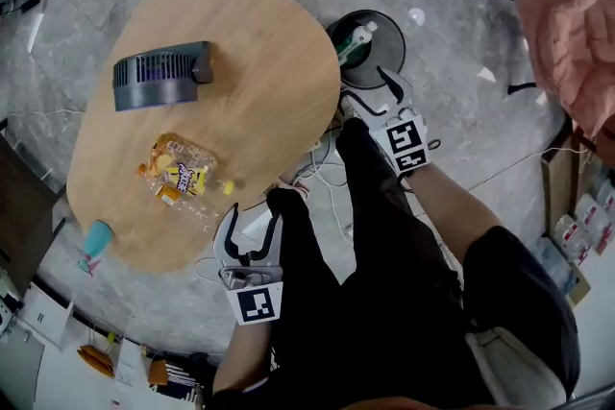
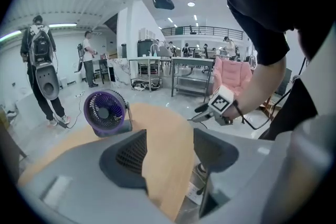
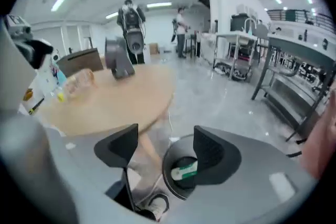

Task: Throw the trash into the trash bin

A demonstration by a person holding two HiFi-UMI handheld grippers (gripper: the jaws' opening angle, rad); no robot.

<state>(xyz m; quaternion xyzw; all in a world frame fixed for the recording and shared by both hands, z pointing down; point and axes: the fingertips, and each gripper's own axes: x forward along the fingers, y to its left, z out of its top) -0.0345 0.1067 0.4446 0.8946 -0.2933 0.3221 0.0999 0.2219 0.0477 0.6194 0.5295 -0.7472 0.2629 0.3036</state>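
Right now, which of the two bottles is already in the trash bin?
The bottle with the green-and-white label, lying inside the black bin. The other, a crushed clear bottle with a yellow label, lies on the wooden table.

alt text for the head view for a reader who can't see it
From above: a person's open, empty right hand-held gripper points at a floor trash bin holding a white-and-green item, beside an oval wooden table. On the table are a fan, a clear plastic bottle and a teal cup; the open left hand-held gripper hangs at its near edge.
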